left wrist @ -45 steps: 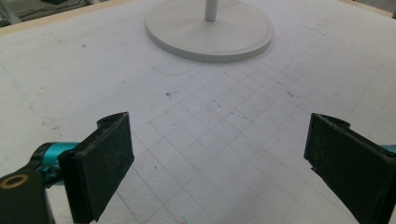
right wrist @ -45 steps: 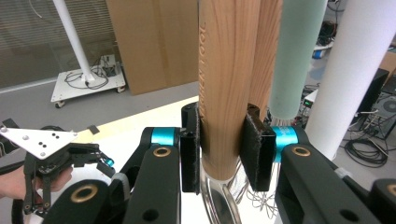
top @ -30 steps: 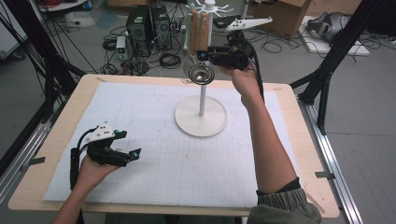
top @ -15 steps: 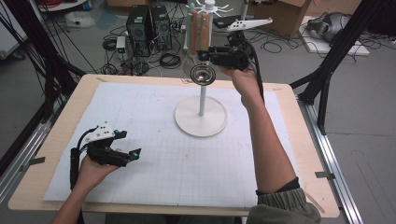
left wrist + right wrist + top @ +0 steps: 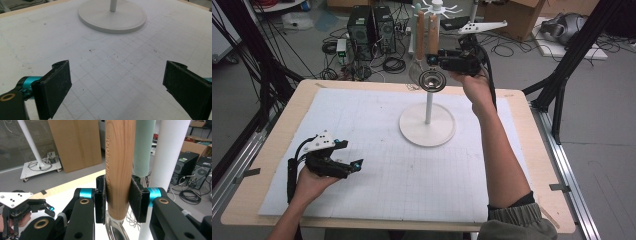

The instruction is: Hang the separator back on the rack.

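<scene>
Two utensils hang on the rack, top centre. My right hand-held gripper (image 5: 118, 201) brackets the wooden handle (image 5: 120, 165), jaws just easing apart. Left hand-held gripper (image 5: 343, 159) wide, empty, lower-left tabletop (image 5: 377, 185).

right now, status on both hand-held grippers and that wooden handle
Right hand-held gripper jaws around the wooden handle, just been easing open. Left hand-held gripper open, empty, low over the mat. Green handle and white pole close beside.
</scene>
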Demonstrator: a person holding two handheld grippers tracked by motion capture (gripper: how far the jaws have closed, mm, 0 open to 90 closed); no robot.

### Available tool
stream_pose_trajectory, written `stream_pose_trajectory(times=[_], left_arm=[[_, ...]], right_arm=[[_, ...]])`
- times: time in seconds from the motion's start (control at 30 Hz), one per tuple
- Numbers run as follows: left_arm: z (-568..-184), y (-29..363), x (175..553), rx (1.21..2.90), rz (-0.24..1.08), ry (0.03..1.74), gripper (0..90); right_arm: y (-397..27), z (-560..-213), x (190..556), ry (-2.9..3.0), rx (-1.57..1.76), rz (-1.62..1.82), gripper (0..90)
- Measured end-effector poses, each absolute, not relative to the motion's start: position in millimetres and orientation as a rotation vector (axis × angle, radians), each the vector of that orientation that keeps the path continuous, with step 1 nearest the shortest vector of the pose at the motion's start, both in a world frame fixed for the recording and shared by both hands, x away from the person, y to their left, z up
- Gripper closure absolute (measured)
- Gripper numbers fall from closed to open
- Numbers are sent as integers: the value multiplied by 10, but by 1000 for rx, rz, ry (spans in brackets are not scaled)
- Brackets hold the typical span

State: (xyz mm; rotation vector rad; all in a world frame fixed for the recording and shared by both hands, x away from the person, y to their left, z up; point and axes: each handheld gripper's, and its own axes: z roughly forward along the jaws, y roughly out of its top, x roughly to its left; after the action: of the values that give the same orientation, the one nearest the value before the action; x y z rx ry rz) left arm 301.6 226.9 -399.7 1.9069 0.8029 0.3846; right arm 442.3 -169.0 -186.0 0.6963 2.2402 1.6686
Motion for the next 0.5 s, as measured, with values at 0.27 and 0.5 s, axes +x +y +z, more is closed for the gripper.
stream_pose_trajectory(times=[0.27, 0.5], left_arm=[[-4001, 2279, 3019, 1914, 383, 804, 84], [-4006, 2287, 3031, 1918, 372, 807, 84]], right_arm=[[-1751, -1880, 4392, 2210, 715, 1679, 598], [-1847, -1920, 4354, 2188, 743, 1694, 514]])
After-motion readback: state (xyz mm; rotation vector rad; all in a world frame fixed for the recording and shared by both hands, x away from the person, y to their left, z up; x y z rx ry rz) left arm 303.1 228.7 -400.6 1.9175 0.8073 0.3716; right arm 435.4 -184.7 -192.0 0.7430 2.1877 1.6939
